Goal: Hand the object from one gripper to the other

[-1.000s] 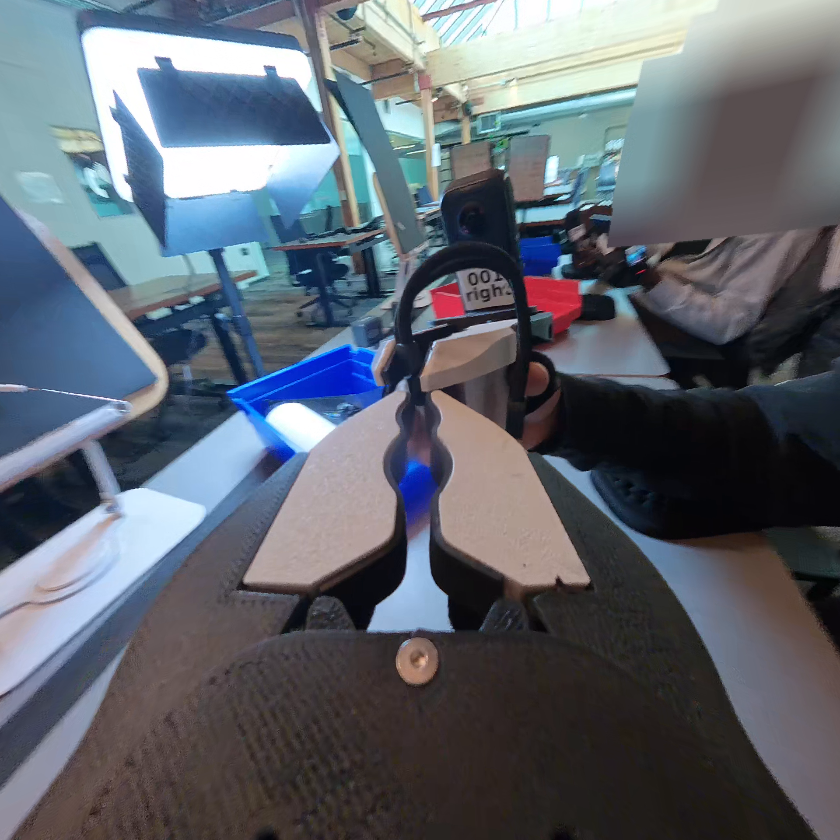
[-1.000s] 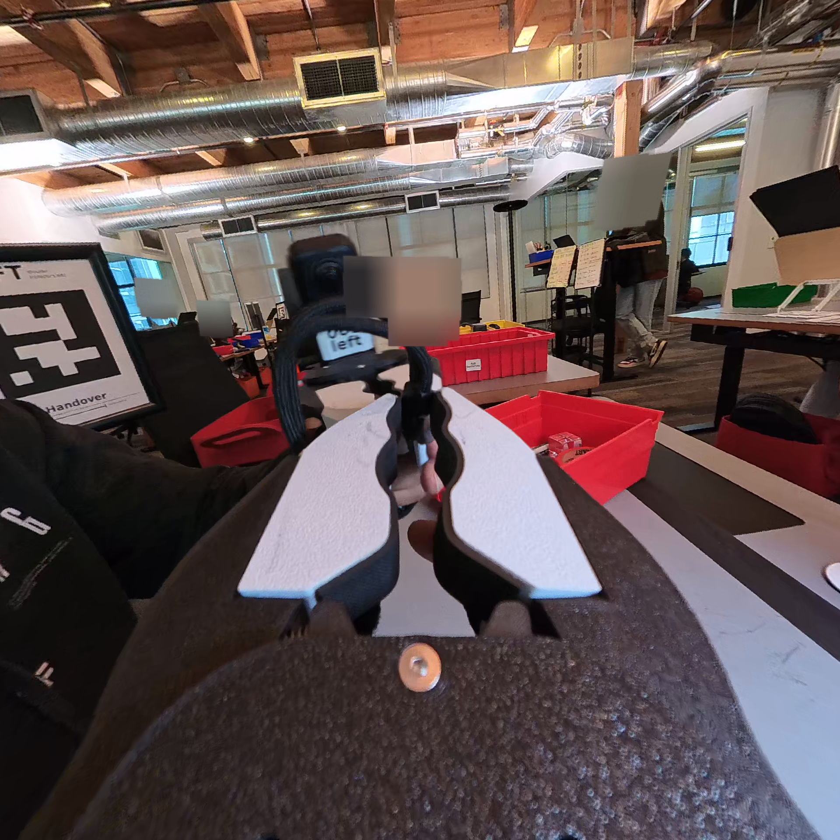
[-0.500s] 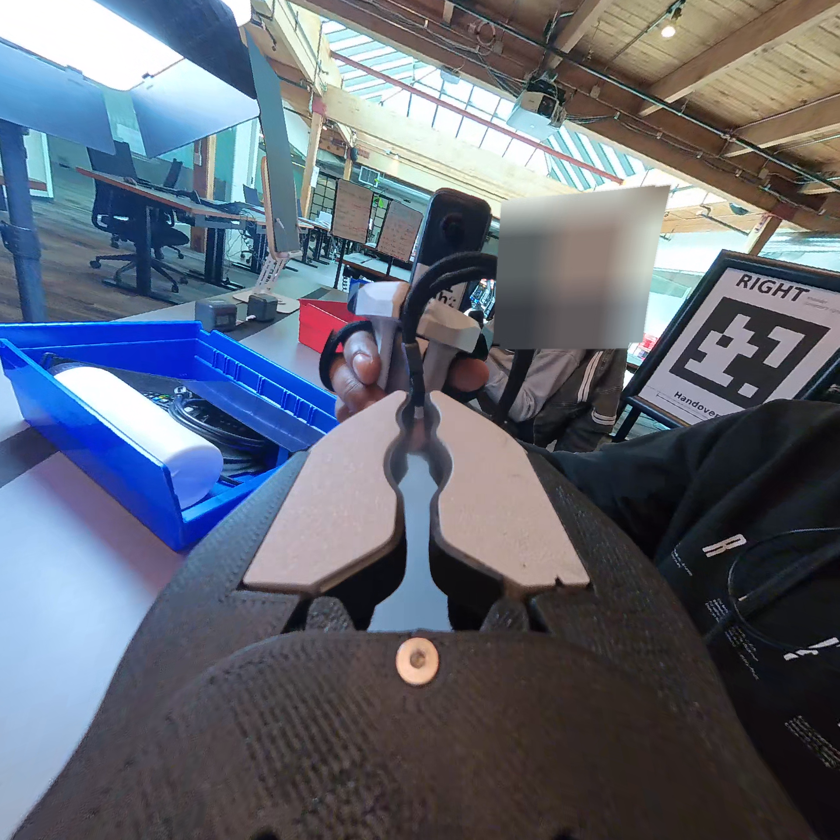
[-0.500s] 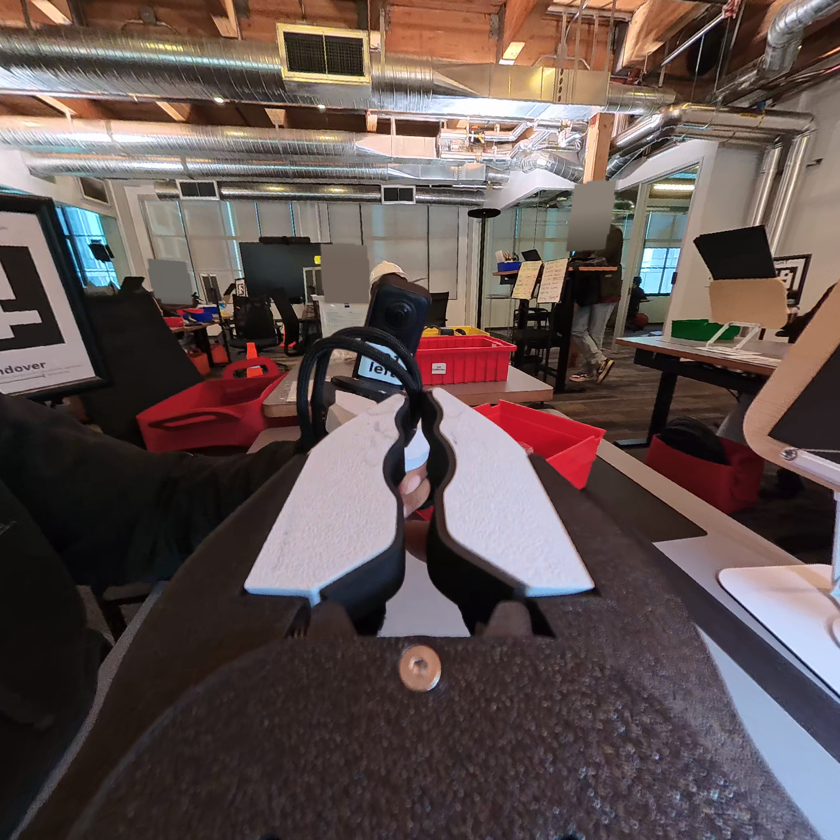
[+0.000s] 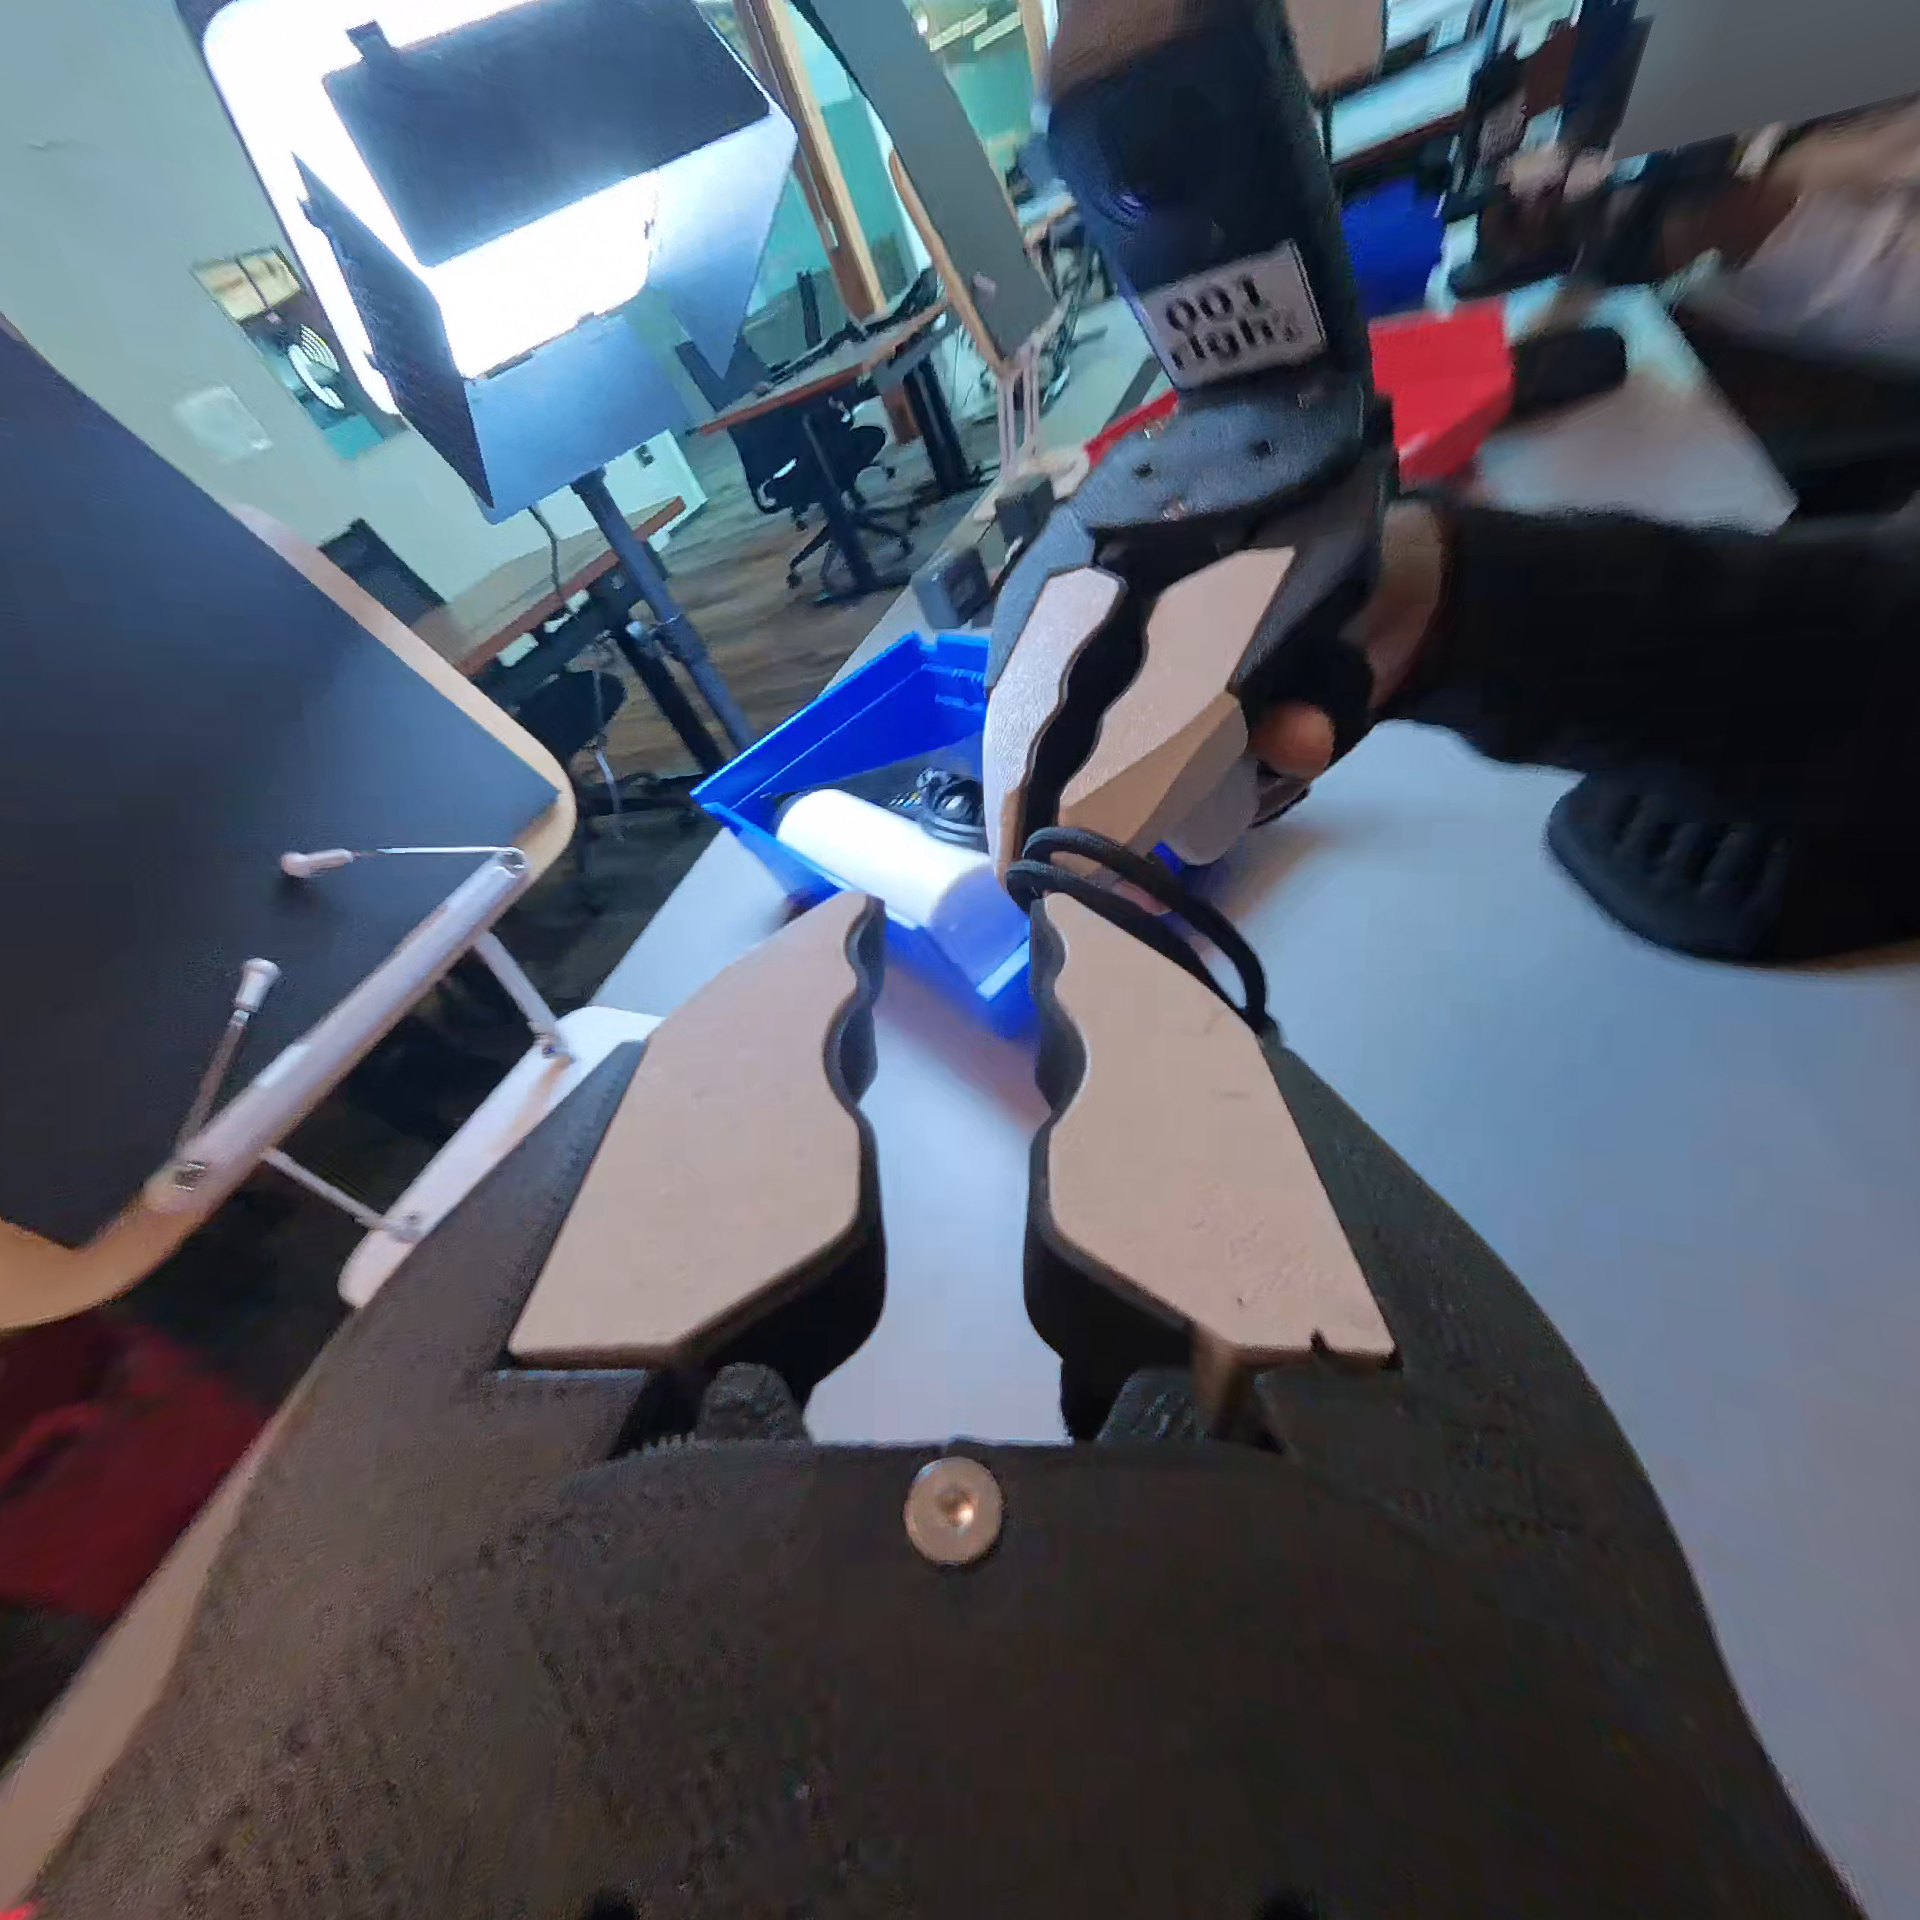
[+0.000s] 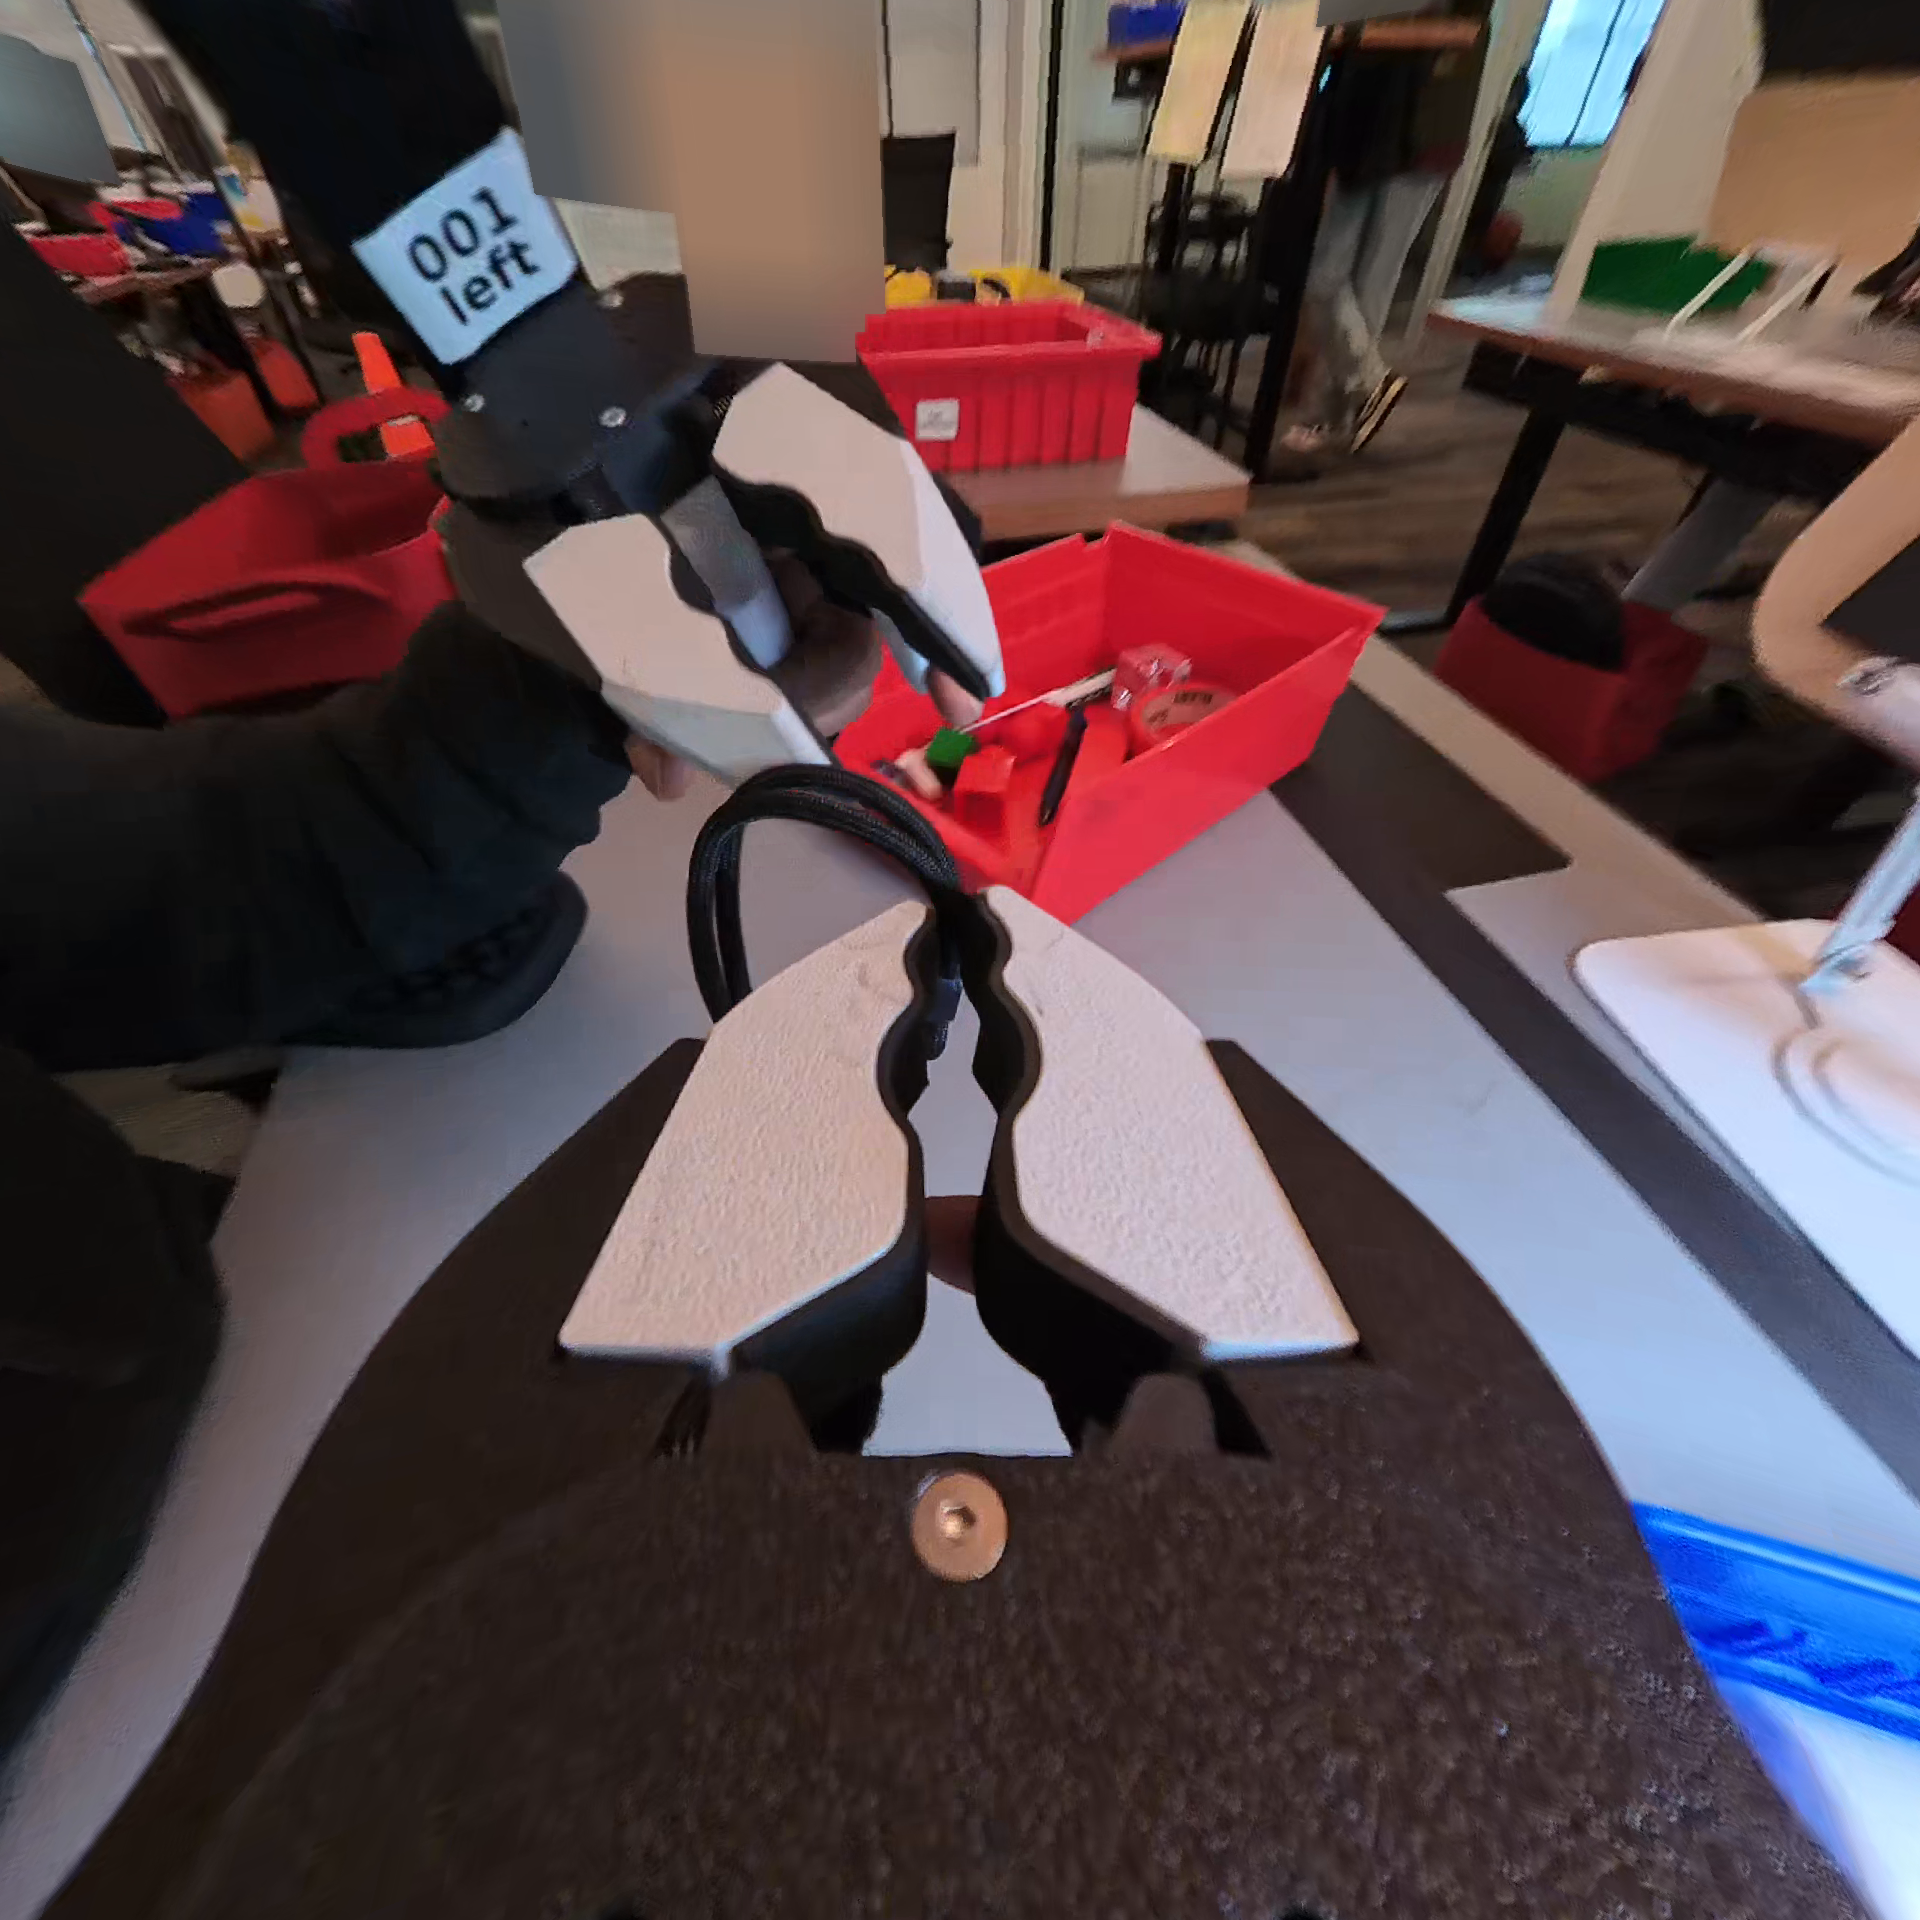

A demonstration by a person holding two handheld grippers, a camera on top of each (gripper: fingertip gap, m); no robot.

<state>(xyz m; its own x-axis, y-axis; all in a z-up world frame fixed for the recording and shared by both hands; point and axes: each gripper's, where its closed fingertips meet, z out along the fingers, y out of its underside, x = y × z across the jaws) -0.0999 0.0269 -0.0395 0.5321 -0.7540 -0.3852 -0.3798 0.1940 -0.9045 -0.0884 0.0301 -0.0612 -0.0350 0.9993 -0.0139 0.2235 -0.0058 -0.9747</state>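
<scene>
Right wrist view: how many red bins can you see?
3: an open red bin on the table ahead, a ribbed red crate on the farther table, a handled red tote at left. Blurred background may hide more.

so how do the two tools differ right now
The left tool stands open, with a wide gap between its pale flat fingers; the right tool is shut. The left tool holds nothing, while the right tool pinches the looped black braided cable. That cable merely drapes against the outside of one left finger. Both share black bodies and wavy-edged pale fingers, held over the grey table.
</scene>
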